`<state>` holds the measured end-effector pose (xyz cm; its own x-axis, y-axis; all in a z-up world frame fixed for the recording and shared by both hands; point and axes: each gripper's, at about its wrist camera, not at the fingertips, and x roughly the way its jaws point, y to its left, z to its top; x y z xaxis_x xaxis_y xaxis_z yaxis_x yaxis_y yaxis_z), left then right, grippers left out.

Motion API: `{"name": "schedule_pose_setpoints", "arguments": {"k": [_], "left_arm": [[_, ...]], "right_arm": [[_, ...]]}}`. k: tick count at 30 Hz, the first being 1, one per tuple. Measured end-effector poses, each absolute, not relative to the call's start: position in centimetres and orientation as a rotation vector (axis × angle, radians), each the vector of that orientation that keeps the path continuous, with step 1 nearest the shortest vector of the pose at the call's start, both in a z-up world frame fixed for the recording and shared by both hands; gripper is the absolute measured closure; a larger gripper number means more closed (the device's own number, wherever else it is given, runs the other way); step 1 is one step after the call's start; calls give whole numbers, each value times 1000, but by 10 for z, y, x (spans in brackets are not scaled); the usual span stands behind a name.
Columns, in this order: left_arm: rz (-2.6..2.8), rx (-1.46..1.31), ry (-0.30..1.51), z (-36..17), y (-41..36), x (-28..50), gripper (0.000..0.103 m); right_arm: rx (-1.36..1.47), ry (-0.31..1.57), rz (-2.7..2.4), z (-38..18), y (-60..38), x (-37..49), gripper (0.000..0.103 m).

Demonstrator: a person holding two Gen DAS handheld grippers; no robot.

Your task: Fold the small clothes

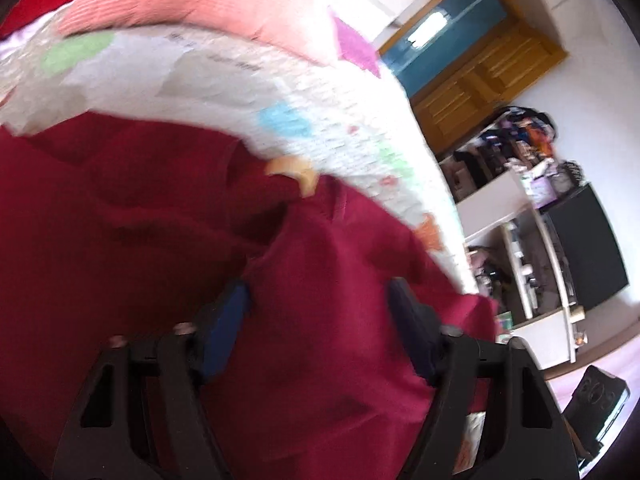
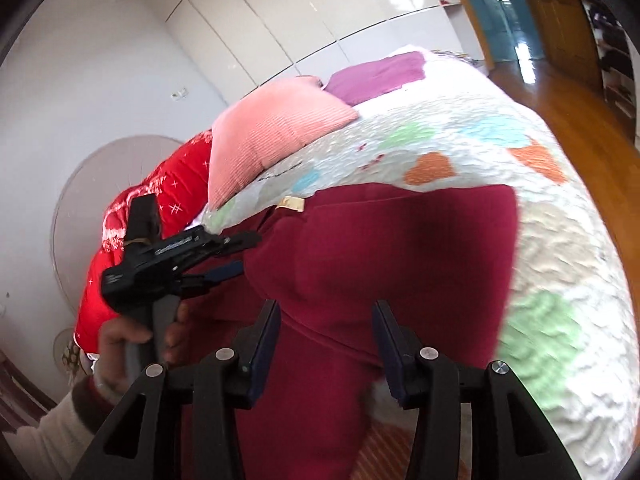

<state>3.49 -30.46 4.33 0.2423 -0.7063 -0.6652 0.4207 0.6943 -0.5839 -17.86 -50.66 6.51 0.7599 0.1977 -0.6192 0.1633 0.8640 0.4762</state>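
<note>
A dark red garment (image 2: pixel 384 256) with a tan neck label (image 2: pixel 291 203) lies rumpled on a white quilt with coloured patches (image 2: pixel 560 264). In the left wrist view the garment (image 1: pixel 160 216) fills the lower frame, with the label (image 1: pixel 294 172) at its top edge. My left gripper (image 1: pixel 320 300) is open just above the cloth; it also shows in the right wrist view (image 2: pixel 246 252) at the garment's left side. My right gripper (image 2: pixel 326 320) is open over the garment's near part, holding nothing.
A pink pillow (image 2: pixel 272 128), a red patterned blanket (image 2: pixel 168 200) and a purple cloth (image 2: pixel 376 74) lie at the bed's far end. White wardrobe doors (image 2: pixel 280 12) stand behind. A wooden floor (image 2: pixel 568 92), shelves (image 1: pixel 520 184) and a dark cabinet (image 1: pixel 584 248) lie beside the bed.
</note>
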Motion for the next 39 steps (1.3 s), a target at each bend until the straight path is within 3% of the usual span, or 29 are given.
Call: {"name": "schedule_pose_setpoints", "arguments": {"k": [1,2,5,11,19,27,29,30,33,37,39], "left_arm": [[-812,-303,1084,44,-312,35,85],[-818,-283,1099,44,-318,35,94],[-805,-227,1031,67,-317,30,97],[-697,-224,756,132,-226,23,97],[-524,-271,892,62,-161,42,97],[-542,-249,872,58,-166,32,97],[-527,-228,893,52,-167,34,97],[-517,-220,909,49,-167,35,97],[-492,-230,948,36,-158,33,92],[-495,-262,985,34,-148,31,90],[-464,-236,966,43,-143,26,83]], "right_arm": [[531,712,12,68,-509,-184,58],[519,707,2,71,-511,-188,58],[489,707,-49,76,-514,-195,58],[449,694,-137,85,-523,-204,56],[511,765,-163,63,-520,-180,54],[482,815,-203,53,-518,-141,53],[474,832,-156,46,-515,-126,67],[424,840,-177,45,-512,-121,84],[310,809,-303,46,-514,-122,88],[399,842,-353,29,-536,-129,89],[398,829,-385,38,-537,-137,89]]}}
